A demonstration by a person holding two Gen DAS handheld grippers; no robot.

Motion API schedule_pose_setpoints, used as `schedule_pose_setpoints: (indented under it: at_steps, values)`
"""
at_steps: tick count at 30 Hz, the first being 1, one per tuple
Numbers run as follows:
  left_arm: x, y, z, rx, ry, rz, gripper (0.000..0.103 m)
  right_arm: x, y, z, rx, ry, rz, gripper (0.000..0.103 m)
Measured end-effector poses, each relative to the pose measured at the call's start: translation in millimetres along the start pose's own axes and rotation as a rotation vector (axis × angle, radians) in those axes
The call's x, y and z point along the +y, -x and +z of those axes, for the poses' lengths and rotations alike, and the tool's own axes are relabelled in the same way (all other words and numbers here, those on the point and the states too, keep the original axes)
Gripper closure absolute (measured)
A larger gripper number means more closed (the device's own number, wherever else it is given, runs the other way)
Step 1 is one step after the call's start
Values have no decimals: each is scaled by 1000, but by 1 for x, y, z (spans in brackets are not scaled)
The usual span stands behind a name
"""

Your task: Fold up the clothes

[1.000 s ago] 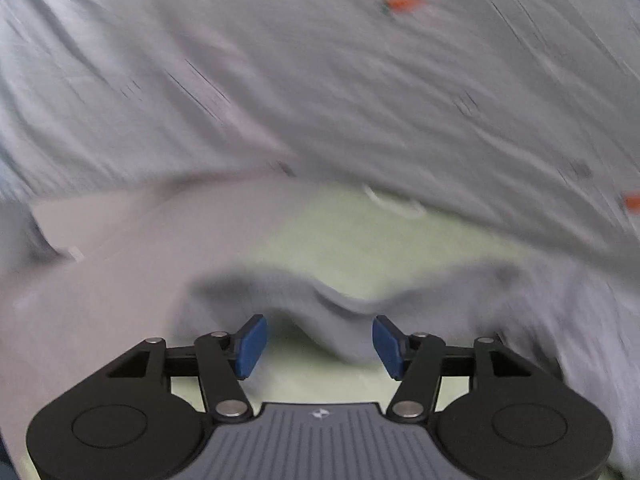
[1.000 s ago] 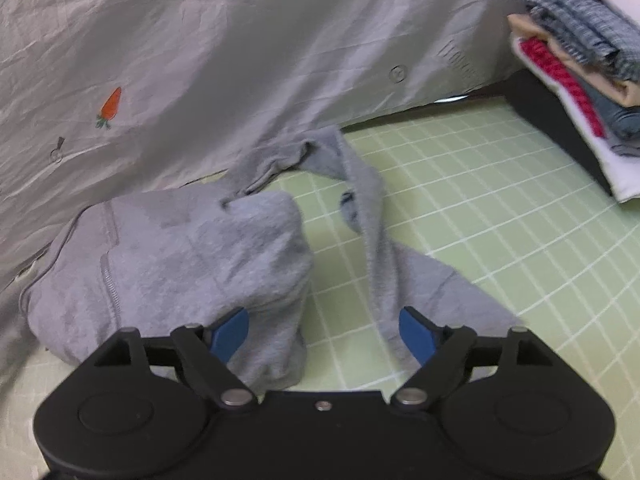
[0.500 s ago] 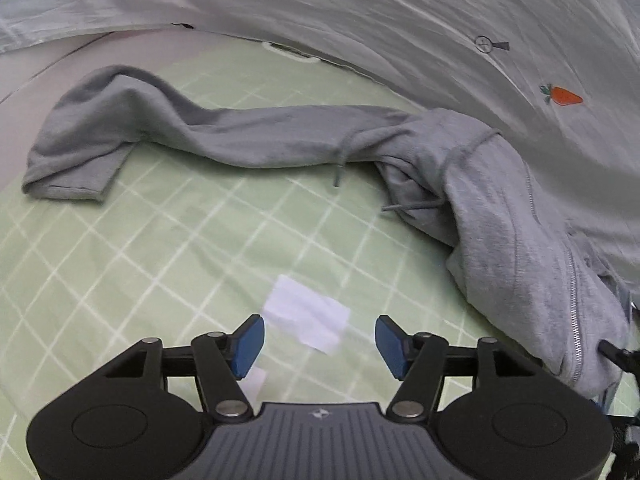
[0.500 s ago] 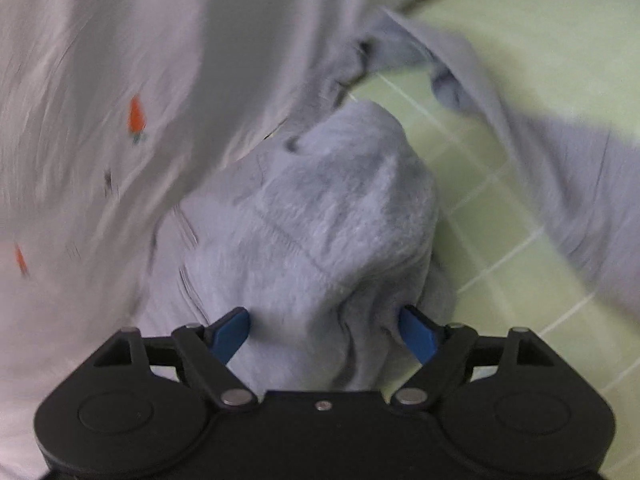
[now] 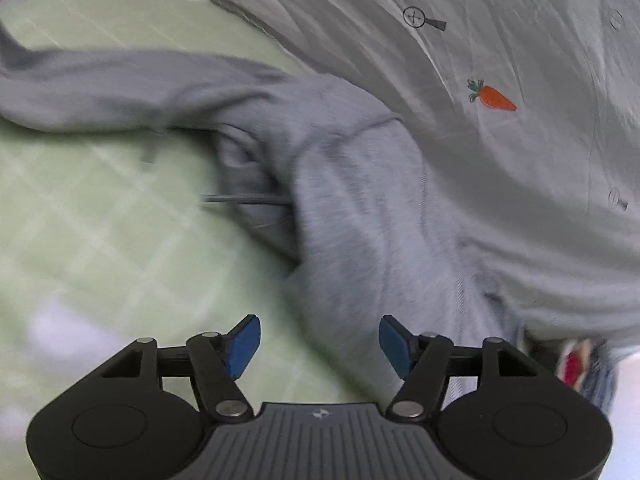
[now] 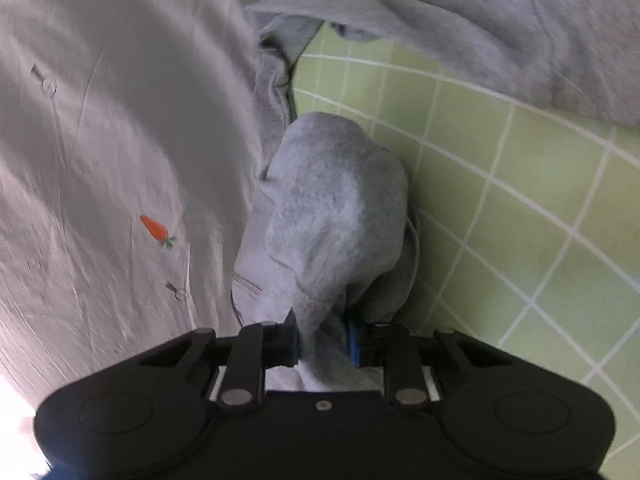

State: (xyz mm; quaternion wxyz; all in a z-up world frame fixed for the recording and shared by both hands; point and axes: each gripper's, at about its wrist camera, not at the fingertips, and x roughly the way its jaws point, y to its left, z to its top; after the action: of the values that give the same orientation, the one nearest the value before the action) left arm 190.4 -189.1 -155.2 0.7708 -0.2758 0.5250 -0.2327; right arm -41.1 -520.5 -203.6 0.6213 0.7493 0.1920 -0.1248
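Since a second ago my right tool (image 6: 322, 338) has rolled and dropped onto the crumpled grey fleece hoodie (image 6: 336, 208), and its blue pads, which stood wide apart then, have just been closing; now they pinch a bunched fold of the grey fabric between them. My left tool (image 5: 320, 340) has swung down toward the same hoodie (image 5: 352, 200), and its jaws have just been opening a little further; they stand apart with nothing pressed between the blue pads (image 5: 242, 346), though the hoodie's body lies just ahead of and partly under the gap. The hoodie lies heaped on the pale green mat with a white grid (image 6: 520, 208), against the hanging grey sheet printed with small orange carrots (image 5: 520, 140). One sleeve (image 5: 120, 88) trails off to the left in the left view, blurred. In the right view another stretch of the grey fabric (image 6: 520, 40) lies across the top, apart from the clump I grip. At the lower right of the left view some red and white cloth (image 5: 576, 364) shows, too blurred to tell more
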Motion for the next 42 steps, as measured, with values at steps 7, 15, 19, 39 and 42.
schedule_pose_setpoints:
  at_steps: [7, 15, 19, 39, 42]
  values:
    - [4, -40, 8, 73, 125, -64, 60, -5, 3, 3, 14, -64, 22, 80]
    - [8, -10, 8, 25, 98, -98, 91, 24, 10, -21, 47, 157, -40, 84]
    - [-4, 43, 13, -42, 58, -91, 92, 37, 21, -43, 113, 219, -17, 85]
    - [-40, 58, 49, -152, -126, 83, 70, 74, 19, -3, -67, 354, -173, 51]
    - [-9, 67, 14, -85, -88, 142, 60, 62, 40, -5, -130, 438, -272, 34]
